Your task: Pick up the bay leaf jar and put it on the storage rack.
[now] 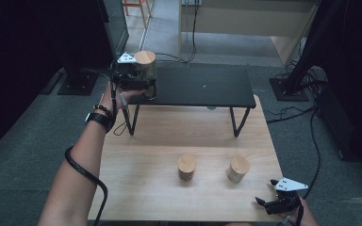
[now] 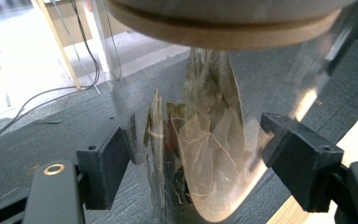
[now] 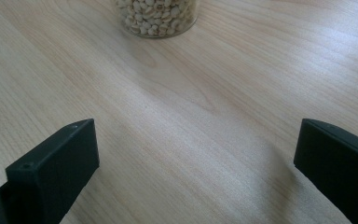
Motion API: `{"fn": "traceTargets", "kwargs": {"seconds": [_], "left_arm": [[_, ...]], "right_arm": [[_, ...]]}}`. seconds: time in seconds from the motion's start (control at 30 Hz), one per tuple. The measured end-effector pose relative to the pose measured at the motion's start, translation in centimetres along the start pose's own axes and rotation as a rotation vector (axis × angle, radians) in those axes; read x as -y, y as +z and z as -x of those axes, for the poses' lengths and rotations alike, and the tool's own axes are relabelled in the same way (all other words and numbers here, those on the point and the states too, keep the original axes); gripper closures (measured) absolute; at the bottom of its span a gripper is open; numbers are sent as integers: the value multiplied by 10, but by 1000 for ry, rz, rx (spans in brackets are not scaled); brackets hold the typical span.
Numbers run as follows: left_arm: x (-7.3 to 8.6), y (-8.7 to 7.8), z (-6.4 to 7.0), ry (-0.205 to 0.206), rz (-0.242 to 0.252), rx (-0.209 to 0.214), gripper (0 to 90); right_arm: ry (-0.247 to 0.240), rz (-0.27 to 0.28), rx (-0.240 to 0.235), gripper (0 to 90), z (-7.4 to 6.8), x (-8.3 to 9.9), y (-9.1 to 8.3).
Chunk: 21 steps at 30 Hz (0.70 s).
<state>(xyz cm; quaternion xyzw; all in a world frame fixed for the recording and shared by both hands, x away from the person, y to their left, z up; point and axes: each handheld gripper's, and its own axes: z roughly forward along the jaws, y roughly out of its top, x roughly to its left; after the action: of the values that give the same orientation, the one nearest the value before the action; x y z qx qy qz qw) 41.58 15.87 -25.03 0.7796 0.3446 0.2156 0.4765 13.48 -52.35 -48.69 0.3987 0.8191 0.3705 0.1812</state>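
A glass jar (image 1: 145,70) with a round wooden lid stands at the left end of the black shelf (image 1: 202,87). My left gripper (image 1: 143,84) is shut on the jar, one pad on each side of the glass. The left gripper view shows dried leaves inside the jar (image 2: 205,140), held between the left gripper's (image 2: 196,154) jaws, with the lid just above. At the table's front right corner my right gripper (image 1: 264,203) hovers open. Between the right gripper's (image 3: 196,158) jaws is bare wood.
Two small wood-lidded jars (image 1: 186,167) (image 1: 238,168) stand on the wooden table (image 1: 169,141) in front of the shelf. A jar of pale beans (image 3: 157,16) sits ahead of the right gripper. Cables and stand bases lie on the floor around.
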Motion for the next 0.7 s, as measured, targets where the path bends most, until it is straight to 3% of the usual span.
{"fn": "traceTargets", "kwargs": {"seconds": [0.13,0.27,0.37,0.47,0.7], "left_arm": [[2,-1,0,1,4,-2,249],[5,-4,-2,-24,30,5,213],[5,-5,-2,-15,22,9,196],[6,-6,-3,-15,17,17,127],[11,-11,-5,-27,36,20,116]], "right_arm": [[0,1,0,0,0,0,0],[-2,0,-1,0,0,0,0],[1,2,-1,0,0,0,0],[-1,0,-1,0,0,0,0],[-1,0,1,0,0,0,0]]}}
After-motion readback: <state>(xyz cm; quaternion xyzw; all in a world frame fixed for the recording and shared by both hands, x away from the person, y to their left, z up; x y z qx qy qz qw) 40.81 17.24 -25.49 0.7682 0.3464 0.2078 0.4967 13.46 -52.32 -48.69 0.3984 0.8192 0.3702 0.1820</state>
